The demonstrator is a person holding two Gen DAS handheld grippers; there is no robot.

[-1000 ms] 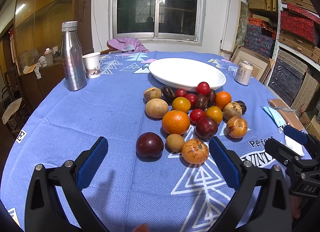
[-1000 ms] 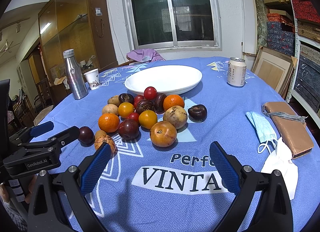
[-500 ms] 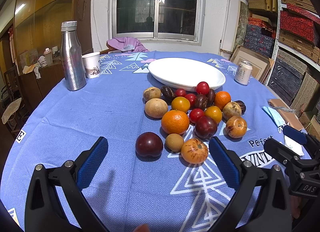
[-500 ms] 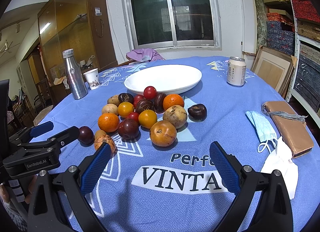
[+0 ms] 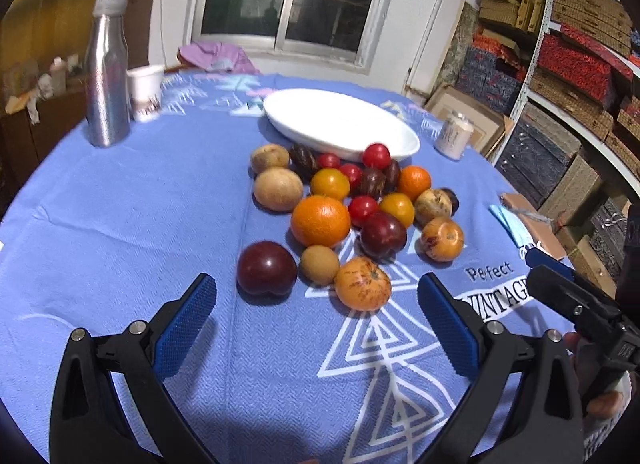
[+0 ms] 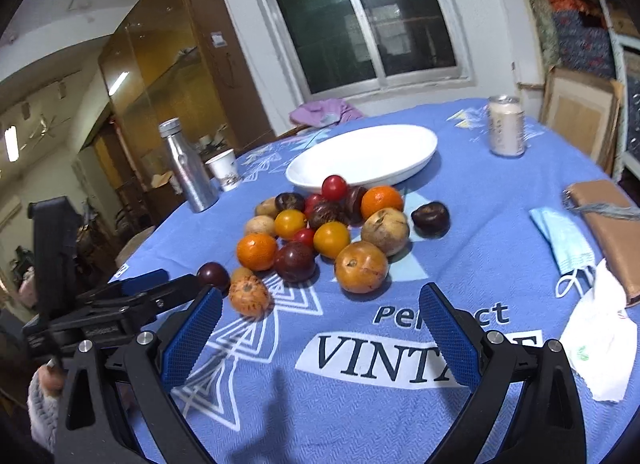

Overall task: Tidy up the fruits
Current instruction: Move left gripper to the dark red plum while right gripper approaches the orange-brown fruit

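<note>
Two grippers hang wide apart and empty over the blue tablecloth; nothing is picked yet, so the task looks to be at its start. The white dish lies bare at the far side, with the pile of fruit just in front of it, touching its near rim. The left gripper faces a dark plum and a speckled orange fruit; the right gripper faces a round orange fruit. Next, one likely lowers around a loose outer fruit. The bottle, cup, can and face mask sit well apart, not in the way.
</note>
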